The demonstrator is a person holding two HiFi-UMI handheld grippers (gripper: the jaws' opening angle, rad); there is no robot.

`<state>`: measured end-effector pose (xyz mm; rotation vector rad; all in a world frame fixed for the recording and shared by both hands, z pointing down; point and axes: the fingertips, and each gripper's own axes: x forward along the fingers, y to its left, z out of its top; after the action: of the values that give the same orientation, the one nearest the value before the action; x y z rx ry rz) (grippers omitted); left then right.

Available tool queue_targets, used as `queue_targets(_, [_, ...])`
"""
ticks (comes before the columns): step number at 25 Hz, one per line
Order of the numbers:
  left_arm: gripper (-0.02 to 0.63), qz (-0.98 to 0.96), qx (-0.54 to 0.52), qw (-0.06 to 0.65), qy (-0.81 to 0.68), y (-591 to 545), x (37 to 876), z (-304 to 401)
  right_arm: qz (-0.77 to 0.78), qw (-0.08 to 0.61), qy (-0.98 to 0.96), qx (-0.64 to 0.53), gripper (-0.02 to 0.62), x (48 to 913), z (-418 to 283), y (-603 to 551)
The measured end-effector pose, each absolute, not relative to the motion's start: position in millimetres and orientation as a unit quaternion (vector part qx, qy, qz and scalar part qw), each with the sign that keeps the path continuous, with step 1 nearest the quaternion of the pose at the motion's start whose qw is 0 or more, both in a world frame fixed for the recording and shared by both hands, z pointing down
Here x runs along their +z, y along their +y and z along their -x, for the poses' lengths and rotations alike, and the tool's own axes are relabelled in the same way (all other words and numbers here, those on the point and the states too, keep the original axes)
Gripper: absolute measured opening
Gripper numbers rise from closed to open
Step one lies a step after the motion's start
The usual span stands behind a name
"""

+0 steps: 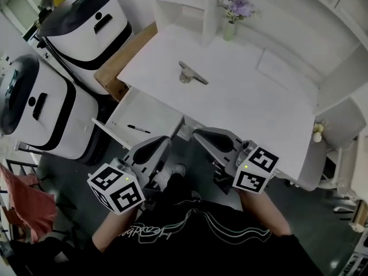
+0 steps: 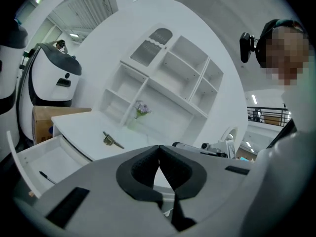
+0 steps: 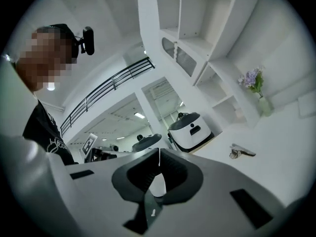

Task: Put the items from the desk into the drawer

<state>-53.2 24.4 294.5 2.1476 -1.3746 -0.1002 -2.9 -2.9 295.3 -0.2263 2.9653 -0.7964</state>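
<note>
Up near the middle of the white desk (image 1: 247,102) sits the only loose item I can spot, a metal clip (image 1: 191,73), well apart from the vase of flowers (image 1: 233,16) at the back. The drawer (image 1: 150,109) hangs open at the desk's left front, and a pen (image 1: 138,129) lies in it already, so I'd guess the clip is what's left to go in.

Both claws are tucked in close to the person, off the desk's front edge. The left gripper (image 1: 165,138) is clenched on nothing, pads meeting tip to tip in its own view. The right gripper (image 1: 198,134) is the same, squeezed together and empty.

Key bit for the next move: the clip lies ahead of and beyond both of them, pretty much on the line between the two, so neither looks clearly nearer. Its long axis runs on a diagonal in the head view, far-left to near-right. My take is that whichever claw goes has to spread its jaws first, then close across the clip's narrow side. The left one is on the drawer side, so it'd have the shorter carry.
</note>
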Motion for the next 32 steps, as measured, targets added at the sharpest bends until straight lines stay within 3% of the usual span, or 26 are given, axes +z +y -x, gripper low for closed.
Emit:
queue_targets(12, [0.02,-0.823,-0.014,0.304,-0.48,-34.3,302.5,68.3,0.184,-0.019,0.962,-0.202,0.053,320.6,-5.7,-72.9])
queue_targets(22, [0.02,-0.817,-0.011,0.331,-0.473,-82.7,325.7,120.5,0.225,-0.102,0.958,-0.143,0.153,359.7,45.7,-145.3])
queue_targets(27, [0.02,-0.807,-0.016,0.347,-0.478,-108.2,339.6,154.8,0.24,-0.133,0.951,-0.139,0.161,386.4,73.4,-189.2])
queue_targets(32, [0.02,-0.801,-0.015,0.358,-0.479,-132.6,356.3,178.7,0.255,-0.207,0.94,-0.087,0.161,423.5,99.3,-230.3])
